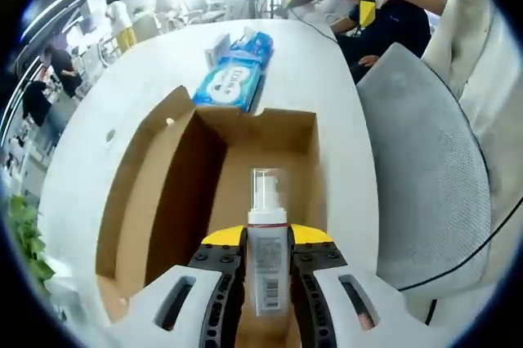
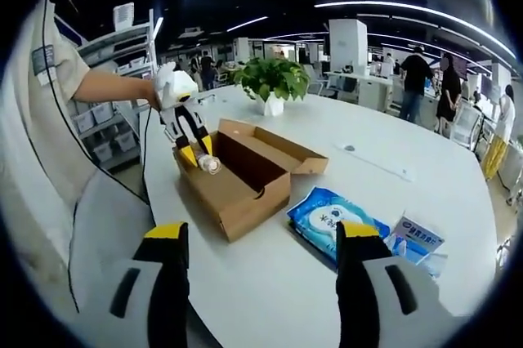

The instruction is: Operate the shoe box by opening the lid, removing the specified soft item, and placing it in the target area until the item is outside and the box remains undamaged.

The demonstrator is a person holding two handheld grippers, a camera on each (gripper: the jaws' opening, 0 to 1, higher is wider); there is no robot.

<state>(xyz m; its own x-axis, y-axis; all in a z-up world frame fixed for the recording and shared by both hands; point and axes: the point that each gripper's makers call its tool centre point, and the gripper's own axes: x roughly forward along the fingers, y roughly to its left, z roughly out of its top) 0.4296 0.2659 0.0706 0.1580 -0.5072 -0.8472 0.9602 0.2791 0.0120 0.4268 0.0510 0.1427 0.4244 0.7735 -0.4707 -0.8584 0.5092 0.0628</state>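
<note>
**Bottle lifted above open box**

My left gripper clamps the pump bottle over the shoe box; my right gripper hangs wide, empty. Risk: the smooth bottle probably slips, denting the cardboard.

— Colours on the box?
— The shoe box is plain brown cardboard inside and out, unprinted.

— The held item?
— The pump bottle is white with a clear cap; its label carries a black barcode and a red line.

— Grippers?
— The left gripper has white bodies, black ribbed jaw faces and yellow tips. The right gripper matches: white, black, yellow.

— Surroundings?
— The table is white. The wipes pack is blue with a white oval label. The small carton is white and blue. The potted plant is green in a white pot. The chair back is grey.
</note>
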